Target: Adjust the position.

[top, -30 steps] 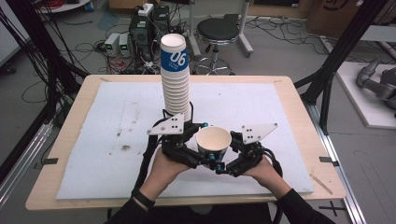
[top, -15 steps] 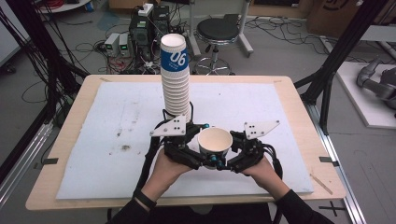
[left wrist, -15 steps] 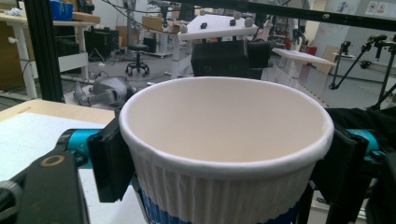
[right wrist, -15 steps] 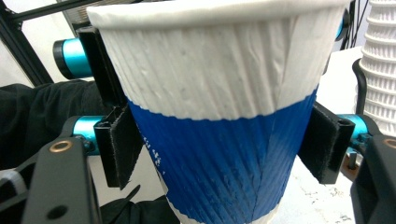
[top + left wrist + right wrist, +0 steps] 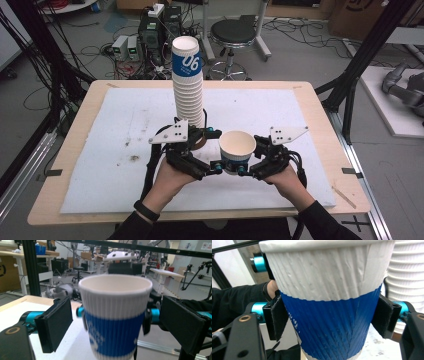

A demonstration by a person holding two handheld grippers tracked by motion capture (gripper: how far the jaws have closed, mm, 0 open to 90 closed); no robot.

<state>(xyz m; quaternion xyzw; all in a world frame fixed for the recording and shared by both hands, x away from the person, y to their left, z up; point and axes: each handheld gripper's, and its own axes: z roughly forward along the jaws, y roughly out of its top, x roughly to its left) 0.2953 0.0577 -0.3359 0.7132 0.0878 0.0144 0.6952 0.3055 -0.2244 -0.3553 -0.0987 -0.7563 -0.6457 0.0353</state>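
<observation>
Black pads of your right tongs [image 5: 329, 322] were clamped on the blue band of a single paper cup [image 5: 327, 302], held upright above the surface [image 5: 310, 120]. Your left tongs [image 5: 117, 327] stood wide around it, pads clear of its sides. Behind, the tall stack of cups [image 5: 189, 85] waited; one cup was free, and I judged placing it remained.

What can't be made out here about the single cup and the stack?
- Single cup: its base, hidden by both grippers in the high view and cut off by the bottom edge in both gripper views.
- Cup stack: its foot, hidden behind the left gripper in the high view.
- Print on the cup's blue band: blurred in the left gripper view.
</observation>
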